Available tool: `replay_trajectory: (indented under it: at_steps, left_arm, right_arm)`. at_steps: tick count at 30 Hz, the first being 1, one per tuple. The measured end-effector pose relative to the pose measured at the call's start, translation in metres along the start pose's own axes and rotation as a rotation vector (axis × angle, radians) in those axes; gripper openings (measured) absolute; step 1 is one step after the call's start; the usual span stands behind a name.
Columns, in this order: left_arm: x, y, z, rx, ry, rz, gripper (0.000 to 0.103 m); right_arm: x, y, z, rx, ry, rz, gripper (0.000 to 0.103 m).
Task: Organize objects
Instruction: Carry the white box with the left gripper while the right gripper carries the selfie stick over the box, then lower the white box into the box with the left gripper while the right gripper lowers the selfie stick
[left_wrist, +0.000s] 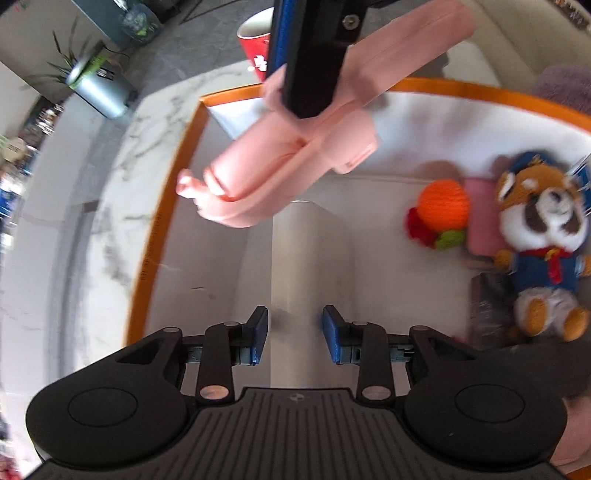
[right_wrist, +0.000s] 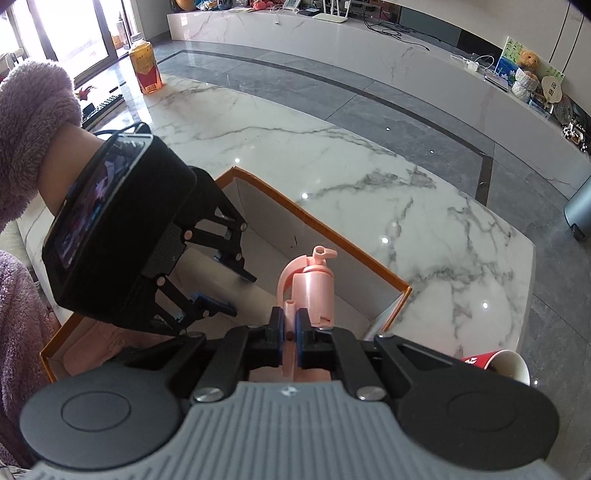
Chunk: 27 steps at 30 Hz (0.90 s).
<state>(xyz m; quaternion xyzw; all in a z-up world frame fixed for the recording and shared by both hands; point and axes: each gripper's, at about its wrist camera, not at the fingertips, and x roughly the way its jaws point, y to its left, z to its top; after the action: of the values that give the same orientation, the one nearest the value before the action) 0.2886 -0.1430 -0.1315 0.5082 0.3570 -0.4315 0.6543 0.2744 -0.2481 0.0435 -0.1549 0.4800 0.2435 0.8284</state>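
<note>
Gripping the pink toy gun (right_wrist: 308, 291) by its narrow middle, right claw (right_wrist: 290, 332) closed tight on it and holding it in the air over the orange-rimmed box (left_wrist: 166, 206) on the marble desk (right_wrist: 332, 177), likely so it can drop in beside the plush raccoon (left_wrist: 543, 243) and orange knitted ball (left_wrist: 443, 205) already lying inside. Left claw (left_wrist: 294, 334) spread wide and empty, low inside the box, probably waiting to steady things.
</note>
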Motion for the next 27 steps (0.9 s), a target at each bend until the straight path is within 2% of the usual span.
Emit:
replay_trajectory:
  at_steps: [3,8,13,17,23,27]
  left_arm:
    - [0.002,-0.005,-0.003,0.035,0.015,0.088,0.035]
    - [-0.018,-0.001,-0.012,-0.031,-0.028,0.063,0.035]
    - [-0.057,0.006,-0.030,-0.138,-0.092,0.028,0.035]
    - [-0.082,0.015,-0.042,-0.227,-0.129,0.009,0.042]
    - [-0.100,0.022,-0.066,-0.422,-0.149,-0.031,0.045]
    - [-0.104,0.022,-0.083,-0.486,-0.137,-0.029,0.045]
  right_arm:
    - [0.000,0.002,0.001,-0.004,0.001,-0.001,0.006]
    - [-0.002,0.010,0.001,-0.056,0.000,0.019,0.006]
    - [0.001,0.025,0.005,-0.167,0.010,0.066,0.006]
    - [0.016,0.042,0.009,-0.280,0.035,0.073,0.006]
    - [0.036,0.063,0.010,-0.437,0.050,0.121,0.006]
    - [0.048,0.084,0.005,-0.591,0.057,0.152,0.006]
